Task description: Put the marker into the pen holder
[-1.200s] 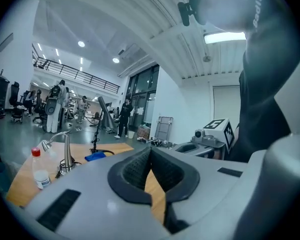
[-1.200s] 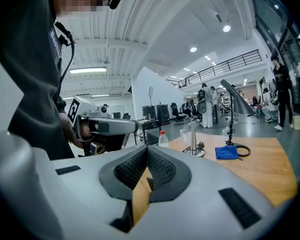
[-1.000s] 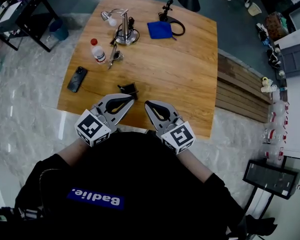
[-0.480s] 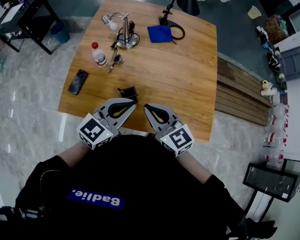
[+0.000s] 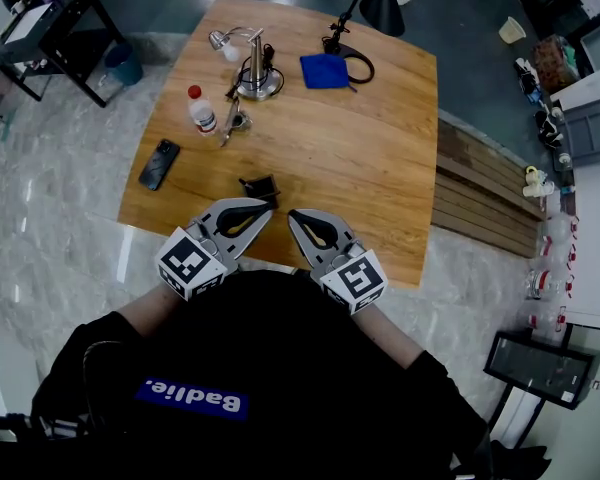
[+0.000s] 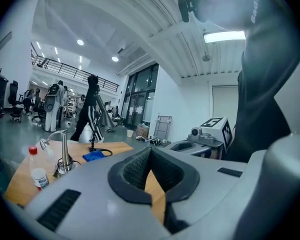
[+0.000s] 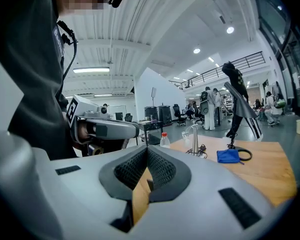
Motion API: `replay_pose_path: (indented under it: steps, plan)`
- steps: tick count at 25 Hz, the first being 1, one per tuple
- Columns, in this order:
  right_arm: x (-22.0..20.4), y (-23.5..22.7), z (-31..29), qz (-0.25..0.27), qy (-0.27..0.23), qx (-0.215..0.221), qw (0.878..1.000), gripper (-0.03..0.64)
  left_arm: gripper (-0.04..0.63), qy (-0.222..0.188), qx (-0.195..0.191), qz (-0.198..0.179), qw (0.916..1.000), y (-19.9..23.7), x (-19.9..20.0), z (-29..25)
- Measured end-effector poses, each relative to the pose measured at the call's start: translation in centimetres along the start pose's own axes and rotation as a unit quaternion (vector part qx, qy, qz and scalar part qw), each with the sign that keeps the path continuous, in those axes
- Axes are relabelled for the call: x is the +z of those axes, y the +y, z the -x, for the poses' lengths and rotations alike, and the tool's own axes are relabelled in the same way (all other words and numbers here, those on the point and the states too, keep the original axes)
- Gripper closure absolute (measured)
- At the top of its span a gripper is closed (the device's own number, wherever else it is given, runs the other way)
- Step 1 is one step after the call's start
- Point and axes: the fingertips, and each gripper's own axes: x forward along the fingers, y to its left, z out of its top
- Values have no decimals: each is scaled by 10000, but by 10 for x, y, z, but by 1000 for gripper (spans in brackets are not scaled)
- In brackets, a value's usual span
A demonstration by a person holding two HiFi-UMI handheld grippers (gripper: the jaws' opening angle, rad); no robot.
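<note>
A small black box-like object [image 5: 259, 185] lies on the wooden table [image 5: 360, 158], just beyond my grippers; I cannot tell whether it is the pen holder. A thin dark stick with a metal piece [image 5: 231, 123] lies beside the bottle and may be the marker. My left gripper [image 5: 250, 208] and right gripper [image 5: 298, 218] hover side by side over the table's near edge. Both are shut with nothing between the jaws, as the left gripper view [image 6: 150, 151] and the right gripper view [image 7: 146, 151] show.
At the far side stand a silver desk lamp [image 5: 252, 68] with a cable, a plastic bottle with a red cap [image 5: 201, 111], a blue cloth [image 5: 324, 70] and a black lamp stand [image 5: 378, 3]. A phone [image 5: 158, 163] lies near the left edge. A wooden bench [image 5: 480, 193] flanks the table's right.
The head view has shifted slightly, so the table's objects sit a little lower and to the right. Both grippers stay shut at the near edge.
</note>
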Motion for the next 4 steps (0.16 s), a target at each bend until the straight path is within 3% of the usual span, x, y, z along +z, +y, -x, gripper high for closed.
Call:
replay_pose_path:
  steps: [4]
  plan:
    - [-1,0,-1,-1,-1,-19,10000,611,586,-18,-13,68,10000,1,-2,1]
